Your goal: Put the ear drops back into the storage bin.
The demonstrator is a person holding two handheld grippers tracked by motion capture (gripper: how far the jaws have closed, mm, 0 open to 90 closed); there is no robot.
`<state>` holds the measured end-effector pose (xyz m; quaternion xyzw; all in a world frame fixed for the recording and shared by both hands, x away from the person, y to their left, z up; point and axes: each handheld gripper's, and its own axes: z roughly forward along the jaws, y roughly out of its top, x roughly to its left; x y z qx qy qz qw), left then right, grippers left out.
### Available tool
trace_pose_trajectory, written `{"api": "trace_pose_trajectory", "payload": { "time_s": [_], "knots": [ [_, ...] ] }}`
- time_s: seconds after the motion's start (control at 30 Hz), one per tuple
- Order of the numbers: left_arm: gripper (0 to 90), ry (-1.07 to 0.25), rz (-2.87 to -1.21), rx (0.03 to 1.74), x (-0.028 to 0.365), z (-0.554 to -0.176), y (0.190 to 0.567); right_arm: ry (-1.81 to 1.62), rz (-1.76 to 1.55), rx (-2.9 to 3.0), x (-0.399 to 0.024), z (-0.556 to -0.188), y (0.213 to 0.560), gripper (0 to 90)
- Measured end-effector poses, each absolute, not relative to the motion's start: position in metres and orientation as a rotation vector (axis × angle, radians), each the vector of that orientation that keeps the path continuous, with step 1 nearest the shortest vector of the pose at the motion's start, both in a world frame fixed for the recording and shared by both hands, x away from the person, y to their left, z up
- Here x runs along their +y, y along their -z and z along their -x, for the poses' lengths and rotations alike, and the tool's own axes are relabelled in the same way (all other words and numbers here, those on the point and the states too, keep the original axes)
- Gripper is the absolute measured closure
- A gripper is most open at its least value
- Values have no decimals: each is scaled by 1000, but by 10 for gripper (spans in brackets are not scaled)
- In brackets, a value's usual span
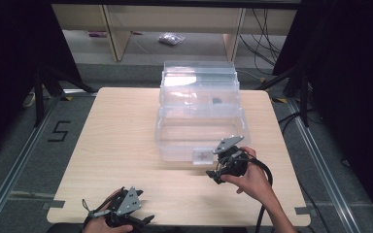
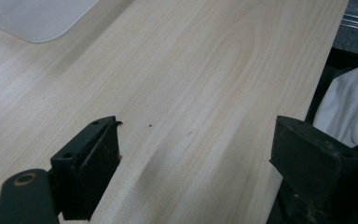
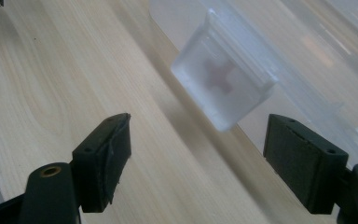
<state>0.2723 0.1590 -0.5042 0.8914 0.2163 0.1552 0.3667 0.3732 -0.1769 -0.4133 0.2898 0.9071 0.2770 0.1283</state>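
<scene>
While both tools stand open, the clear storage box (image 1: 199, 116) sits mid-surface (image 1: 116, 145).
Its front latch (image 3: 223, 86), marked with a red cross, lies just ahead of the right tool (image 3: 198, 163); left tool (image 2: 196, 161) holds nothing.

The left hand-held gripper (image 1: 126, 213) rests low with jaws wide apart. The right hand-held gripper (image 1: 217, 171), held in a raised hand, also gapes, jaws empty.

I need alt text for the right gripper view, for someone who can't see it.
The right claw, open, hovers above the wooden table, facing the clear box's frosted latch marked with a red cross. Nothing sits between its black jaws.
</scene>
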Motion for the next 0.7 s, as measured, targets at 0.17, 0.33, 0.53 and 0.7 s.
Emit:
{"api": "trace_pose_trajectory", "payload": {
  "time_s": [0.17,0.33,0.53,0.7],
  "knots": [
    [150,-403,-2296,550,159,-272,504,-853,-812,2643,-174,-368,417,239],
    [150,-414,-2309,542,160,-273,503,-859,-777,2659,-169,-365,428,236],
    [150,-400,-2291,553,159,-272,504,-831,-812,2670,-169,-362,434,236],
    [150,-405,-2298,551,159,-272,504,-870,-793,2670,-168,-360,437,235]
  ]
}}
